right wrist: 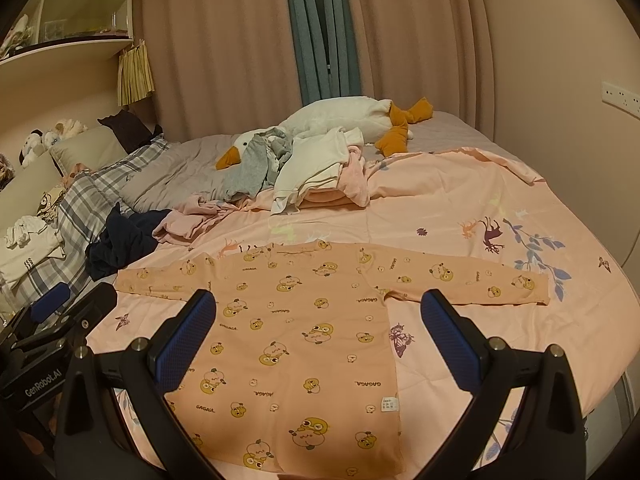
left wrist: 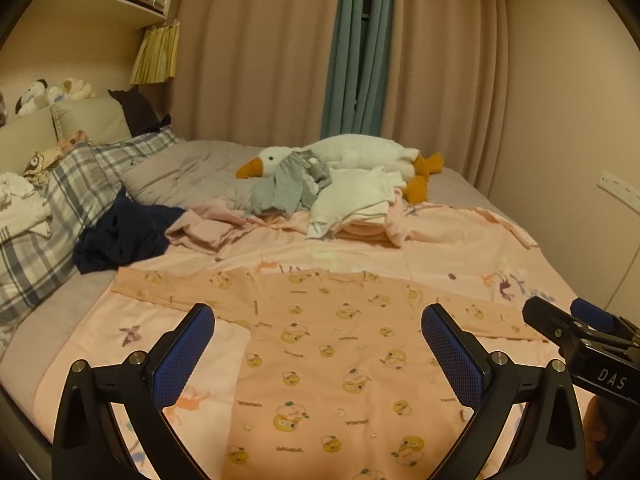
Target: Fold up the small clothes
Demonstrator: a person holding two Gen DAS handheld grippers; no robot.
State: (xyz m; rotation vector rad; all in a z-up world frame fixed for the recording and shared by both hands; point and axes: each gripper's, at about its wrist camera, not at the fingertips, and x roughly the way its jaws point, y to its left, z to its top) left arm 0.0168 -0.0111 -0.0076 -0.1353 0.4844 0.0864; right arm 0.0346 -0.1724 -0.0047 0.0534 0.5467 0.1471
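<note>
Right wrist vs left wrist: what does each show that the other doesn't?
Right wrist only: the shirt's right cuff, its white label, and the left gripper at the left edge.
Left wrist only: the right gripper at the right edge; it hides that cuff.
Both: the shirt spread flat on the pink sheet, sleeves out, an open gripper above it holding nothing, and the goose and clothes pile behind.

Home bedroom — bed (right wrist: 460, 208), curtains (right wrist: 224, 52)
</note>
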